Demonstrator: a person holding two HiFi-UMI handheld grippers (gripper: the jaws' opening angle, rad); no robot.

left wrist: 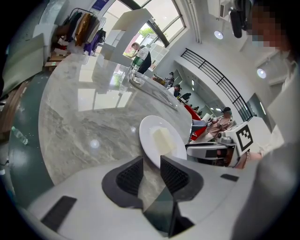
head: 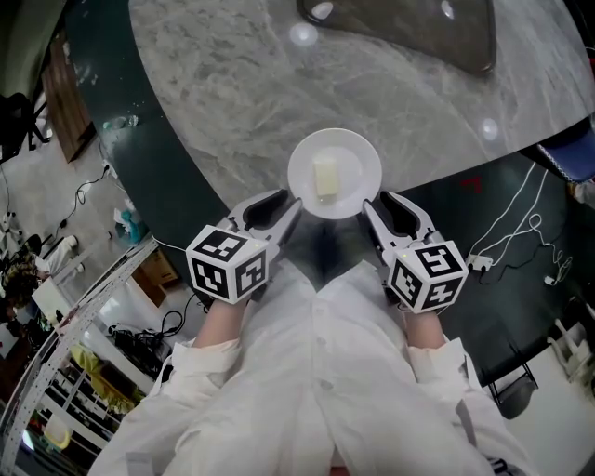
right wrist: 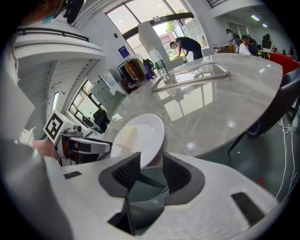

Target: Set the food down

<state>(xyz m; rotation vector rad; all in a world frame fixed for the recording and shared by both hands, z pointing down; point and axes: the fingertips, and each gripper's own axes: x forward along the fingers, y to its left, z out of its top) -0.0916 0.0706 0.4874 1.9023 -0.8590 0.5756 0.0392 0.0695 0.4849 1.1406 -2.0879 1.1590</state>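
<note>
A white plate (head: pixel 356 160) with a pale food block (head: pixel 326 177) is pinched at opposite rims by the left gripper (head: pixel 292 208) and right gripper (head: pixel 370 210), over the near edge of the marble table (head: pixel 232 84); open marble lies beyond.

A grey marble table (left wrist: pixel 84 126) spreads ahead of the jaws, with a sink (right wrist: pixel 197 75) sunk in it far beyond them. Tall bright windows (right wrist: pixel 140 11) stand behind. A black-railed balcony (left wrist: pixel 211 70) runs above-right of the left jaws, and dark floor (right wrist: pixel 281 157) lies right of the right jaws.
</note>
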